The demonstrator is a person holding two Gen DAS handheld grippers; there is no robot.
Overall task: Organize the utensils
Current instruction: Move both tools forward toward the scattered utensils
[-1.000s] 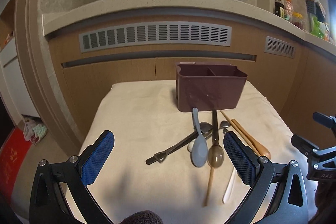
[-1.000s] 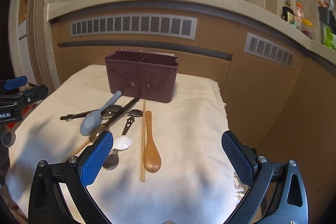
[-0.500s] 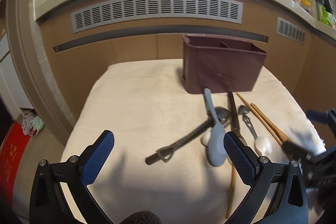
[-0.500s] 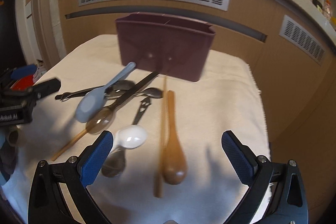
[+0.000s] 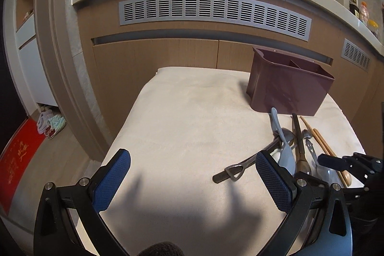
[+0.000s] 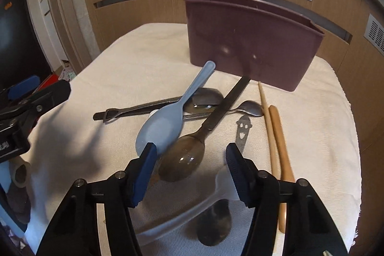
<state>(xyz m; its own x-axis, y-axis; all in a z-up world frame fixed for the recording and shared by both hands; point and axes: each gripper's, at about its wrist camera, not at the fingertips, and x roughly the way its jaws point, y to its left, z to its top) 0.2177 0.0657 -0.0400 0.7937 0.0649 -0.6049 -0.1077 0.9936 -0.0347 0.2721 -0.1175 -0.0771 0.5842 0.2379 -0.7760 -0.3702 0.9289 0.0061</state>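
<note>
A dark maroon two-compartment utensil holder [image 6: 252, 40] stands at the back of a cloth-covered table [image 6: 134, 56]; it also shows in the left wrist view [image 5: 288, 85]. In front lies a pile of utensils: a light blue spoon [image 6: 165, 121], a translucent brown spoon [image 6: 184, 157], metal spoons [image 6: 206, 100], a wooden spoon [image 6: 279, 140] and a chopstick [image 6: 266, 116]. My right gripper [image 6: 190, 160] is open, low over the brown spoon's bowl. My left gripper [image 5: 192, 172] is open and empty over bare cloth, left of the pile [image 5: 285, 150].
A wooden cabinet front with a grey vent [image 5: 213, 11] rises behind the table under a counter ledge. The table's left edge drops to the floor, where a red mat [image 5: 16, 160] lies. The cloth's right edge [image 6: 355, 160] is close to the wooden spoon.
My right gripper has come down and forward over the utensil pile and narrowed around the brown spoon. My left gripper has drifted left, so the pile sits to its right.
</note>
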